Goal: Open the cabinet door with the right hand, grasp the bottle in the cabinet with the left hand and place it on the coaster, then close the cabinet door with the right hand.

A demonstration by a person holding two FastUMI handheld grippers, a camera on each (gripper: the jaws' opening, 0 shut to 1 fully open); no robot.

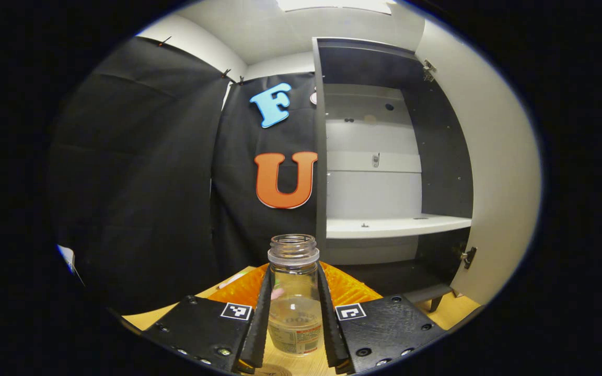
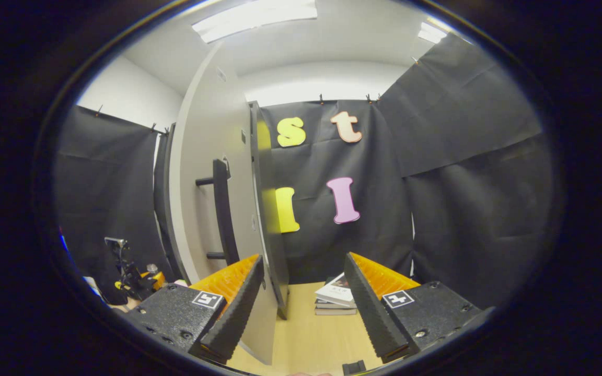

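In the left gripper view, the left gripper sits at the bottom centre of the frame, both fingers pressed against the sides of a clear bottle. The bottle stands upright with its threaded mouth open and a label low on its body, over a wooden tabletop. Whether its base touches the wood cannot be told. A pale round edge, perhaps the coaster, peeks out at the very bottom just below the bottle. Behind, in the right half of the frame, the cabinet stands open, with a white shelf across it and dark inner walls. Its door is swung out along the right edge of the frame.

In the right gripper view, the right gripper is spread wide at the bottom of the frame, gripping nothing. The open cabinet door rises edge-on just beyond the left finger, its dark bar handle left of centre. A small stack of books lies on the table between the fingers, farther back. Dark equipment clutters the lower left.
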